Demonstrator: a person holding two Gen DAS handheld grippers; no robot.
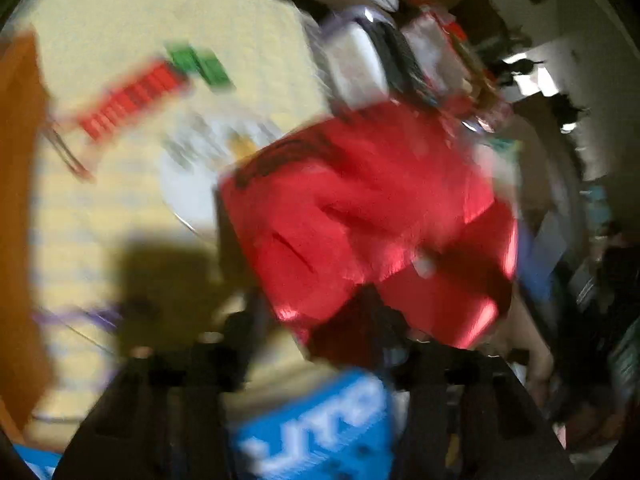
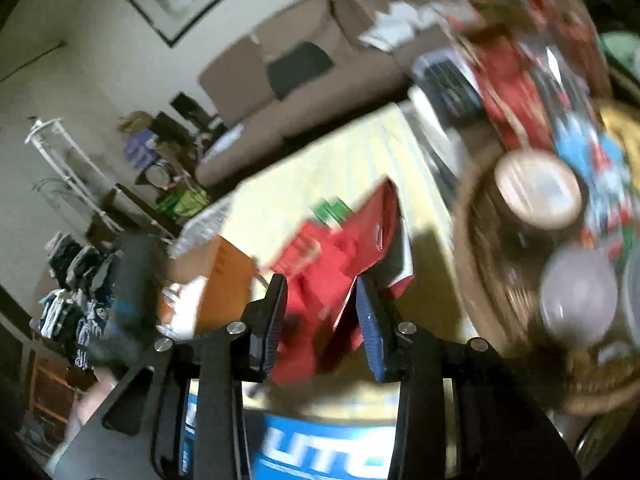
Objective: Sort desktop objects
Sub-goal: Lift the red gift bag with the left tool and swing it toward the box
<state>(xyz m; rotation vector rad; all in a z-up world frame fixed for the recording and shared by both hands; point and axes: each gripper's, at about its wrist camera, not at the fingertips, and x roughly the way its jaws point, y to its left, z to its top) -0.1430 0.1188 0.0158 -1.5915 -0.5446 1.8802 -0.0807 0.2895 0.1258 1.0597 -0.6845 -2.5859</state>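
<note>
Red packet [image 2: 340, 276] is pinched between the right gripper [image 2: 322, 320] jaws and lifted off the yellow surface [image 2: 424, 280] for sorting; left jaws cannot be told.

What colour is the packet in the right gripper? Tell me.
Red packet, shiny; clearest in the right wrist view, between the right gripper fingers.

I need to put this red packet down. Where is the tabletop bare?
Bare yellow tabletop lies beyond the red packet, toward the sofa. In the left view, more is bare between the red-and-green box and orange box. The basket side is crowded.
</note>
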